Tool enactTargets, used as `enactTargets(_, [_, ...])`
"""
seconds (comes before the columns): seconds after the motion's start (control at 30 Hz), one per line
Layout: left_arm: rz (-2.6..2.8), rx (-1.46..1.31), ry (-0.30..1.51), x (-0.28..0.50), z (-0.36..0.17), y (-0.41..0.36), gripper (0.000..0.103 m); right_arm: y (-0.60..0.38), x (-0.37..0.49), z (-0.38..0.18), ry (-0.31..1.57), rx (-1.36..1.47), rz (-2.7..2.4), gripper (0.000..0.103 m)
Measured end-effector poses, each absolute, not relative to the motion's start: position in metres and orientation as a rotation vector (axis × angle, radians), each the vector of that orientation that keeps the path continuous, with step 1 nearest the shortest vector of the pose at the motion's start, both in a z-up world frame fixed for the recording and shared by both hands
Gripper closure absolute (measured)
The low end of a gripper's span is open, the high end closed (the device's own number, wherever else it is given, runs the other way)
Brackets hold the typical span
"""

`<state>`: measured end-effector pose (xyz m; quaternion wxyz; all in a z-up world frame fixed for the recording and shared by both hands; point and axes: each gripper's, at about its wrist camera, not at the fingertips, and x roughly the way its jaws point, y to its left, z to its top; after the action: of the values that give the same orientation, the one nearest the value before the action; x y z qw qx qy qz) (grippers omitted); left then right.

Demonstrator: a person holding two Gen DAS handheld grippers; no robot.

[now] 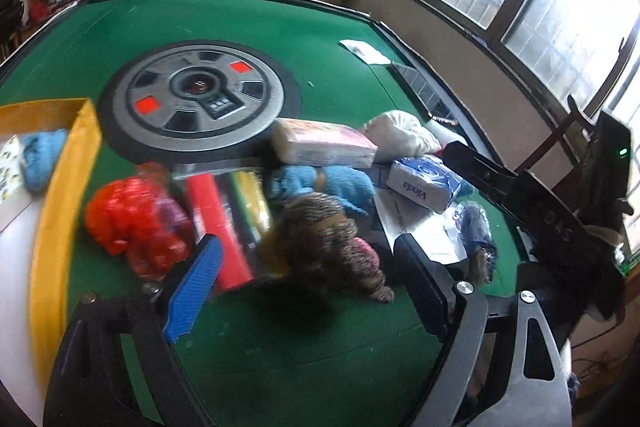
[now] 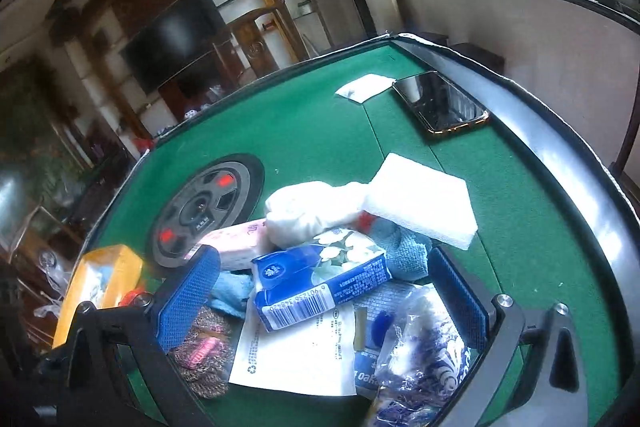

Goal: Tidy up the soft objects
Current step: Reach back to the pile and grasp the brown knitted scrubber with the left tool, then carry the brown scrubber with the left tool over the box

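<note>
Most of the sorting is still ahead of me, as I judge it. The yellow bin (image 1: 60, 187) at the left edge of the green counter (image 1: 312, 27) holds only a blue knitted piece (image 1: 40, 159) and a flat patterned item I cannot identify; the rest of the soft things lie in a heap in the middle of the counter, well apart from it.

My left tongs (image 1: 308, 275) are spread wide with nothing between them, hovering just before a brown-and-pink knitted bundle (image 1: 332, 239). Beside it lie a red mesh puff (image 1: 128, 223), a second blue knitted piece (image 1: 320, 187), and behind them a pink tissue pack (image 1: 324, 143) and a white cloth bundle (image 1: 400, 135).

My right tongs (image 2: 332, 303) are also spread and empty, hanging over the near side of the heap. Between the fingers I see the blue tissue pack (image 2: 320, 279) resting on a white printed sheet (image 2: 296, 355), with a clear bag of blue-and-white stuff (image 2: 420, 355) at the right finger and a blue towel (image 2: 404, 247) beyond. A white foam block (image 2: 424, 203) rests on top of the far side of the pile.

A phone (image 2: 440, 103) and a small white paper (image 2: 364, 87) lie further off, near the counter's far edge; I judge they are not part of the job.
</note>
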<state>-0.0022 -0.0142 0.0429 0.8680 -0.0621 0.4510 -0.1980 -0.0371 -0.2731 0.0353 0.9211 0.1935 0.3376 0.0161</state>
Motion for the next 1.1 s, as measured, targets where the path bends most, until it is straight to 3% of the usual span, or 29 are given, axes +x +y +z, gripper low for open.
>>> enactTargets(0.17, [-0.362,-0.026,0.934,0.006,0.029,-0.041,0.016,-0.277,-0.038,0.030,0.698,0.372,-0.005,0.001])
enactTargets(0.27, [-0.359,0.035,0.911,0.006,0.028,-0.048,0.046,-0.279,-0.040,0.030,0.694,0.361,-0.023,0.001])
enactTargets(0.67, [-0.432,-0.096,0.900,-0.014,0.050,-0.024,0.049,-0.279,-0.036,0.025,0.717,0.333,-0.033,0.001])
enactTargets(1.1, [-0.409,-0.315,0.831,-0.066,0.079,0.060,0.048,-0.273,-0.033,0.019,0.744,0.269,-0.069,0.001])
